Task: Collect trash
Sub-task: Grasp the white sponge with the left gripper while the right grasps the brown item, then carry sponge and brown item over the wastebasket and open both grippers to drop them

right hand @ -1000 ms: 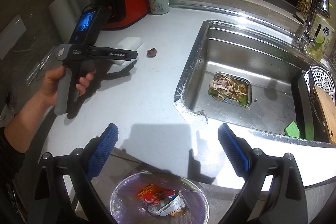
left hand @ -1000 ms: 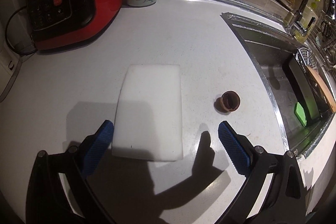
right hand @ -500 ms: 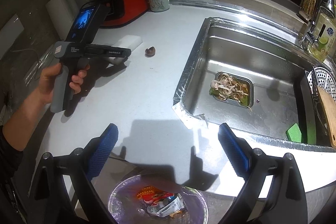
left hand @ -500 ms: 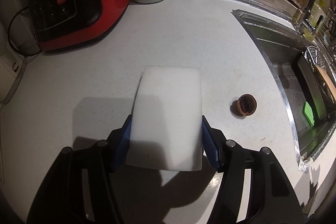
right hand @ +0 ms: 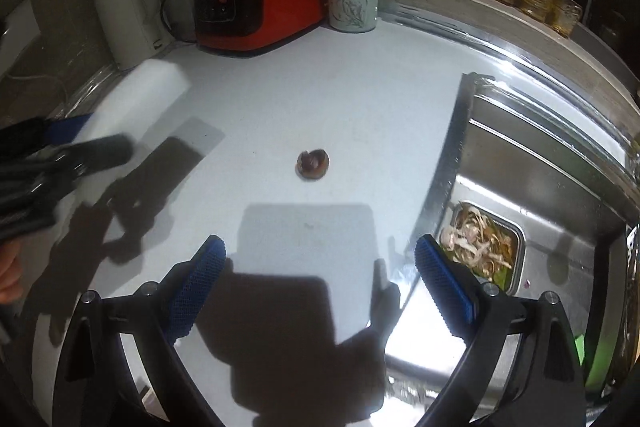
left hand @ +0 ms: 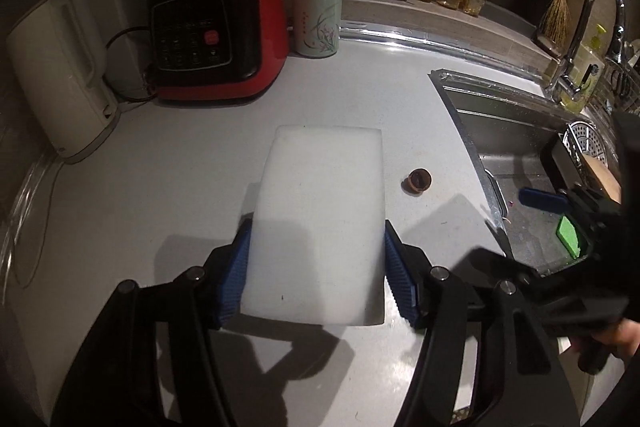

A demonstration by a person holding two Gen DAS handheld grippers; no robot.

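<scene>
My left gripper (left hand: 316,275) is shut on a white foam block (left hand: 320,219) and holds it off the white counter (left hand: 200,167). The block also shows in the right wrist view (right hand: 140,99), blurred, at the far left. A small brown shell-like scrap (left hand: 418,181) lies on the counter to the right of the block. In the right wrist view the scrap (right hand: 313,163) lies ahead of my right gripper (right hand: 320,279), which is open and empty above the counter. The right gripper also shows at the right edge of the left wrist view (left hand: 560,211).
A red and black cooker (left hand: 216,35), a white kettle (left hand: 56,67) and a pale cup (left hand: 316,17) stand at the back. A steel sink (right hand: 540,195) on the right holds a tray of food scraps (right hand: 480,247) and a green sponge (left hand: 568,231).
The left gripper closed on the foam block and lifted it. The right gripper moved from over the bin toward the counter, nearer the brown scrap.
</scene>
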